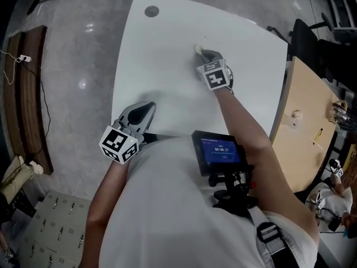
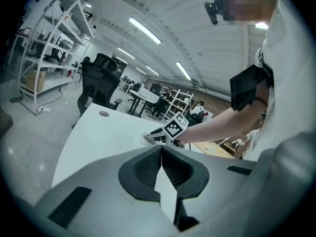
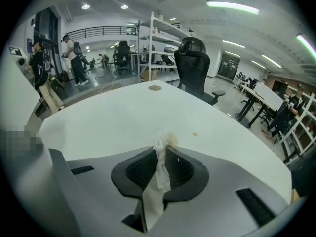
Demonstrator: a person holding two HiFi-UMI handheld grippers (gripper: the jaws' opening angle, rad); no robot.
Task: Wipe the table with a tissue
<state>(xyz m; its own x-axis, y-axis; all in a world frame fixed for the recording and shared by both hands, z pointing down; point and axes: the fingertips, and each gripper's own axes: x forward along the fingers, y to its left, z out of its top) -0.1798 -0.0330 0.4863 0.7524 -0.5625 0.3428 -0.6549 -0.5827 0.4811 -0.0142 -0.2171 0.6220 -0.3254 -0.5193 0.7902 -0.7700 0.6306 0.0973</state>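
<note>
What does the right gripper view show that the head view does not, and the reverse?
Only the right gripper view: the tissue clamped between the shut jaws of the right gripper. Only the head view: the left gripper at the table's near edge, and the person's chest screen. Both: the white table and its round grey cap.

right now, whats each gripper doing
Left gripper: shut, nothing between its jaws.
Right gripper: shut on the crumpled white paper tissue.
</note>
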